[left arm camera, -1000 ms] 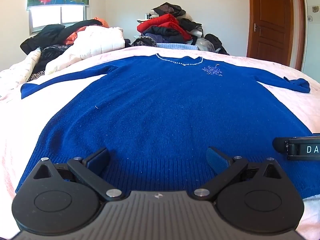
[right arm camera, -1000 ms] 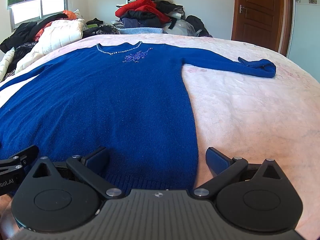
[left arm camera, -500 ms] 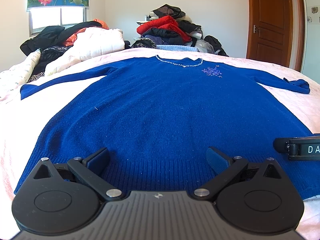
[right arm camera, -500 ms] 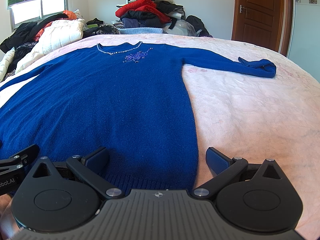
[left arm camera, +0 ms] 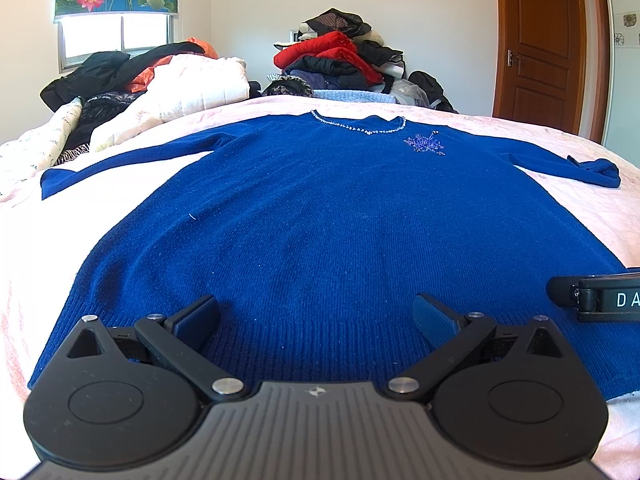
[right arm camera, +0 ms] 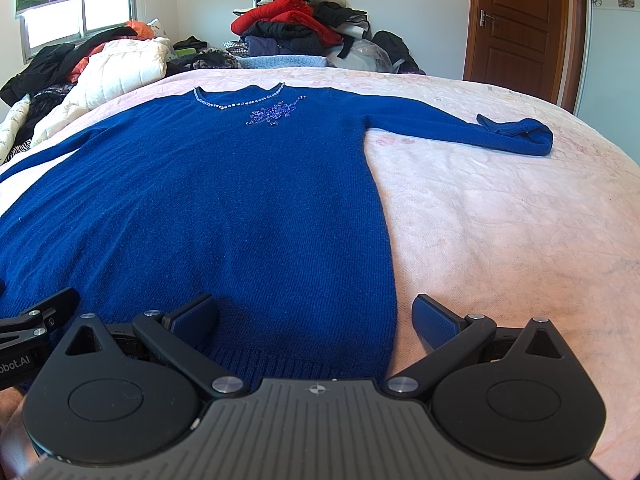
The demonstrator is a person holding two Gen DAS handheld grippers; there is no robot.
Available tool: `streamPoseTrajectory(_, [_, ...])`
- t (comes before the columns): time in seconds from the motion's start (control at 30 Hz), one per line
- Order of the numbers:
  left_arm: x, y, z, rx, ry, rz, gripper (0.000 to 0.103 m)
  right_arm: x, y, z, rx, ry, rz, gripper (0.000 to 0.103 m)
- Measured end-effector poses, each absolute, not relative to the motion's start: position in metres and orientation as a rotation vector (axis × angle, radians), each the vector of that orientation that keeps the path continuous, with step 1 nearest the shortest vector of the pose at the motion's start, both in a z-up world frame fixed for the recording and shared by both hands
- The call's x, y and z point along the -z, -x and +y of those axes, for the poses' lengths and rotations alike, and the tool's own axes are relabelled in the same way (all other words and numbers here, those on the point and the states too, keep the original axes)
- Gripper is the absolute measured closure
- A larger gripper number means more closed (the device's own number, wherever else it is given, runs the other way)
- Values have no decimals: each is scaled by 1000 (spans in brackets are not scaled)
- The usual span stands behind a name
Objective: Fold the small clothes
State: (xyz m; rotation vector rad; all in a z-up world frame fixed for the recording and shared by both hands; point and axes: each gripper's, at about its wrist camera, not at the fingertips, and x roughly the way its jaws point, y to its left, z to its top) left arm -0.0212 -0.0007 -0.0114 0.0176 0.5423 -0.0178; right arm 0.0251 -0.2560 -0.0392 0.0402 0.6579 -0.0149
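Both claws wide apart, empty, over blue sweater (left arm camera: 340, 220); casings read "DA", "obot.AI".

A deep blue knitted sweater (left arm camera: 320, 220) lies flat on the pale pink quilted bed (right arm camera: 500, 220), hem nearest both cameras, neckline at the far end, one sleeve stretched out to each side. The left tool (left arm camera: 316, 316) sits at the hem's middle, spread wide over the ribbing. The right tool (right arm camera: 316, 316) sits just beside it at the hem's right corner, one finger over the knit, the other over the bed. Behind the bed stands a heap of red and black clothes (left arm camera: 340, 60); a brown wooden door (right arm camera: 520, 20) is at the far right.
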Motion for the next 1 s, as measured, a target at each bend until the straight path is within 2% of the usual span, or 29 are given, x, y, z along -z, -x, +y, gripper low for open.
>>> streamPoseTrajectory(1.0, [12,21,-1,17,-18,541,0,39,-23,-254,14,-42,657,0])
